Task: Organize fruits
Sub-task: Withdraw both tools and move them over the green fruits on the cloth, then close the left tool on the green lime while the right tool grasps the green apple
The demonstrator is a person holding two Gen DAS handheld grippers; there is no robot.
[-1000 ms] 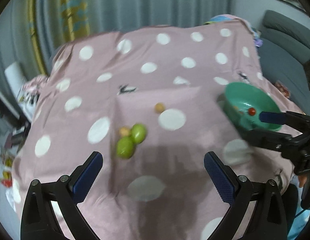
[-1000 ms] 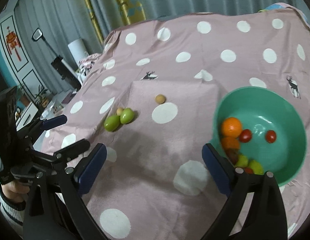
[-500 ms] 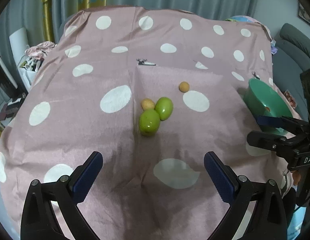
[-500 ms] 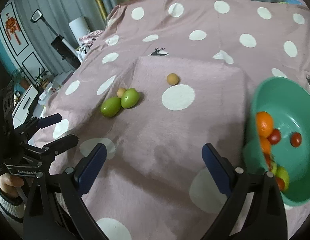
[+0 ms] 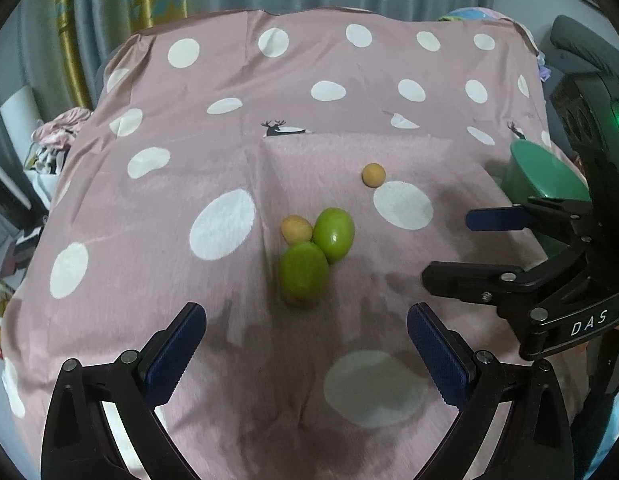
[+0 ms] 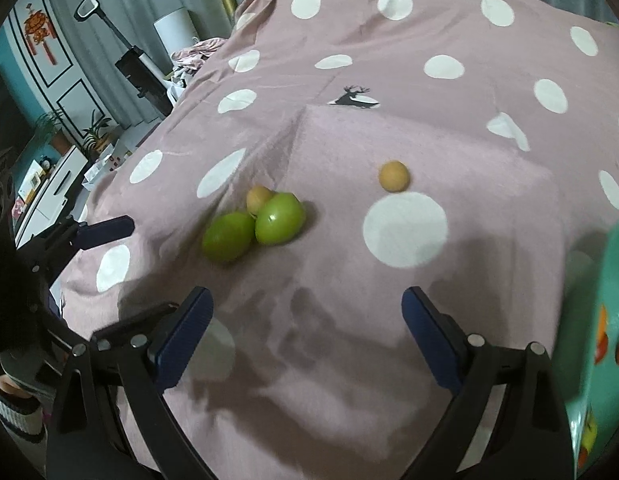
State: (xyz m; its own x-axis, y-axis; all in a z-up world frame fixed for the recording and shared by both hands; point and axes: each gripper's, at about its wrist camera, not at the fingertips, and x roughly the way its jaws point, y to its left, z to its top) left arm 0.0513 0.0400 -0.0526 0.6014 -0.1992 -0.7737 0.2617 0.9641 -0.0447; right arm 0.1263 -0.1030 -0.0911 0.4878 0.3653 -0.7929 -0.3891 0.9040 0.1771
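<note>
We count 2 green fruits (image 5: 303, 278) (image 5: 334, 234), touching, at frame centre on the pink dotted cloth (image 5: 229, 140) over the table, w/ 1 small tan fruit (image 5: 296, 230) against them and a 2nd tan fruit (image 5: 373, 175) apart, upper right. One green bowl (image 6: 605, 320) at right edge holds red and orange pieces. "DAS" reads on the right tongs (image 5: 453, 248). Left tongs (image 5: 305, 354) and right tongs both gape wide, empty. Bare cloth lies between tongs and fruit.
</note>
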